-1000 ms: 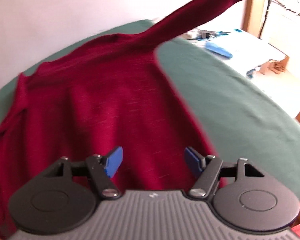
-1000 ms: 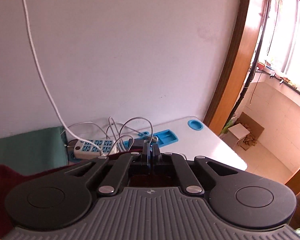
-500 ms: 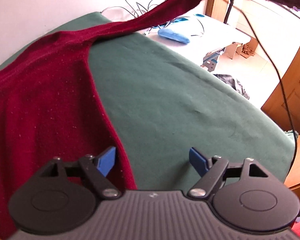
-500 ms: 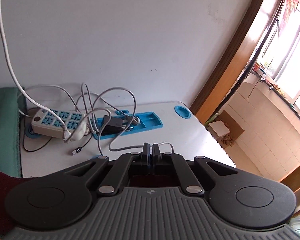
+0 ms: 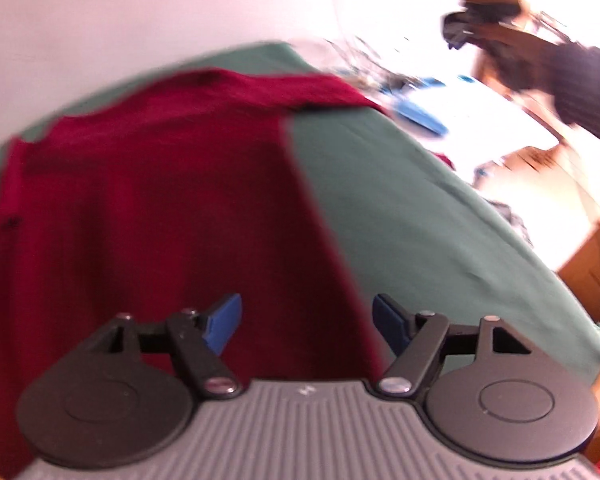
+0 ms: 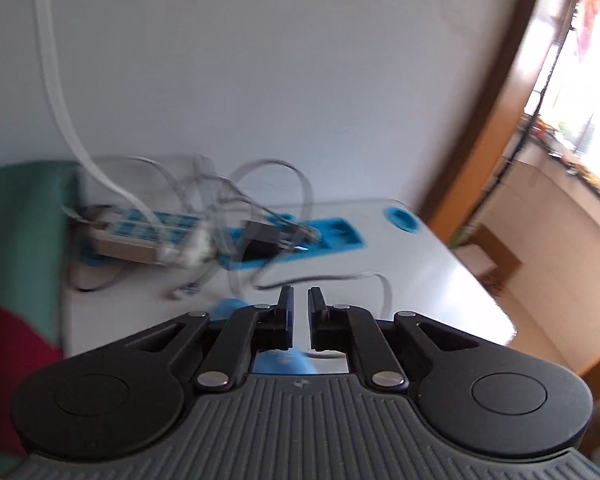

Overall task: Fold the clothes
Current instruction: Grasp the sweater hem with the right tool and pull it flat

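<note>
- Left gripper (image 5: 306, 322): seen from its own wrist camera, its two blue-tipped fingers (image 5: 224, 328) stand wide apart with nothing between them; it hovers above the near part of the garment, its right finger over the garment's right edge.
- Red garment (image 5: 160, 208): a dark red knitted top, lying spread on the green cloth (image 5: 412, 216) that covers the table. It fills the left and middle of the left wrist view; its right edge runs diagonally from the far shoulder down toward the gripper.
- Sleeve (image 5: 312, 90): stretches from the far shoulder to the right and lies on the green cloth, its end near the cloth's far edge. The view is motion-blurred, so finer folds cannot be told.
- Right gripper (image 6: 301, 312): its fingers are parted by a narrow gap and hold nothing; the white table top shows through the gap. In the left wrist view it appears far off at the upper right, blurred, held by a hand and a dark sleeve (image 5: 580, 88).
- White table (image 6: 420, 272): lies ahead of the right gripper, just beside the green cloth (image 6: 20, 240), and carries a power strip (image 6: 140, 236), tangled white cables (image 6: 260, 184) and a blue tray (image 6: 324, 236).
- A corner of the red garment (image 6: 8, 344) shows at the lower left of the right wrist view, apart from the fingers.
</note>
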Tool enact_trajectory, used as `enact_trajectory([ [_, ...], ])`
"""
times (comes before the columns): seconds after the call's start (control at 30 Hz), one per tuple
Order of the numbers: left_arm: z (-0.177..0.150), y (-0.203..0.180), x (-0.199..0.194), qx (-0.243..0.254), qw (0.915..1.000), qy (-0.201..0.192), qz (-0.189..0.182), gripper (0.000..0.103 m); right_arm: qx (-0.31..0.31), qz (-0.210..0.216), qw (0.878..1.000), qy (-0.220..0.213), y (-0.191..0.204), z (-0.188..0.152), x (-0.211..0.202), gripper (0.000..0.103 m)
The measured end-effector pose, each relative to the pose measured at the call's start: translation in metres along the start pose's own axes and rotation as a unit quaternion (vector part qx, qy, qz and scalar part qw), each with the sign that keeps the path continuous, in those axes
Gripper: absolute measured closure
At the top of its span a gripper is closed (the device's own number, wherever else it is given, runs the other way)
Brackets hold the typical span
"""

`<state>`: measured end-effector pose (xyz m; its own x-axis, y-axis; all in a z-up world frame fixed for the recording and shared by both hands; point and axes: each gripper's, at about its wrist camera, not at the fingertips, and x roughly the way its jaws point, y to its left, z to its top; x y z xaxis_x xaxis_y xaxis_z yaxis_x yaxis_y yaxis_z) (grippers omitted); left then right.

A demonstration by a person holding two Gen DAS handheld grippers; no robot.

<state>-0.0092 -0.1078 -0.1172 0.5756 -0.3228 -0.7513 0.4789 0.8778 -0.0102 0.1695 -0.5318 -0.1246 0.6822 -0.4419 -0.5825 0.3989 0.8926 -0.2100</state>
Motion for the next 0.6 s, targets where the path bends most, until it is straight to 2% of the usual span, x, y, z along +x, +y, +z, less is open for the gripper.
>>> enact_trajectory([
  [0.07,0.001,0.041,-0.012,-0.027,0.9988,-0.01,0.038,0.035,-0.032,0.114,0.993,-0.005,0.04,-0.01,-0.048,0.095],
  [0.13,0.001,0.086,-0.023,-0.044,0.9961,-0.016,0.075,0.035,-0.072,0.209,0.975,0.009,0.087,-0.031,-0.088,0.095],
  [0.2,0.001,0.131,-0.033,-0.049,0.9923,-0.019,0.112,0.033,-0.108,0.278,0.954,0.024,0.136,-0.058,-0.122,0.095],
  [0.23,0.0,0.154,-0.038,-0.052,0.9899,-0.021,0.13,0.028,-0.114,0.305,0.945,0.036,0.156,-0.071,-0.137,0.095],
  [0.3,0.0,0.199,-0.047,-0.058,0.9841,-0.024,0.166,0.026,-0.124,0.348,0.927,0.06,0.192,-0.096,-0.165,0.095],
  [0.33,-0.001,0.218,-0.048,-0.056,0.9829,-0.023,0.174,0.026,-0.128,0.365,0.919,0.072,0.209,-0.108,-0.178,0.095],
  [0.43,-0.009,0.277,-0.045,-0.057,0.9816,-0.016,0.181,0.024,-0.147,0.364,0.915,0.089,0.254,-0.138,-0.21,0.095],
  [0.5,-0.015,0.314,-0.032,-0.08,0.9833,-0.005,0.164,0.026,-0.146,0.345,0.921,0.106,0.277,-0.152,-0.223,0.095],
  [0.6,-0.023,0.344,-0.008,-0.088,0.9884,0.031,0.12,0.028,-0.141,0.307,0.932,0.13,0.306,-0.17,-0.238,0.095],
])
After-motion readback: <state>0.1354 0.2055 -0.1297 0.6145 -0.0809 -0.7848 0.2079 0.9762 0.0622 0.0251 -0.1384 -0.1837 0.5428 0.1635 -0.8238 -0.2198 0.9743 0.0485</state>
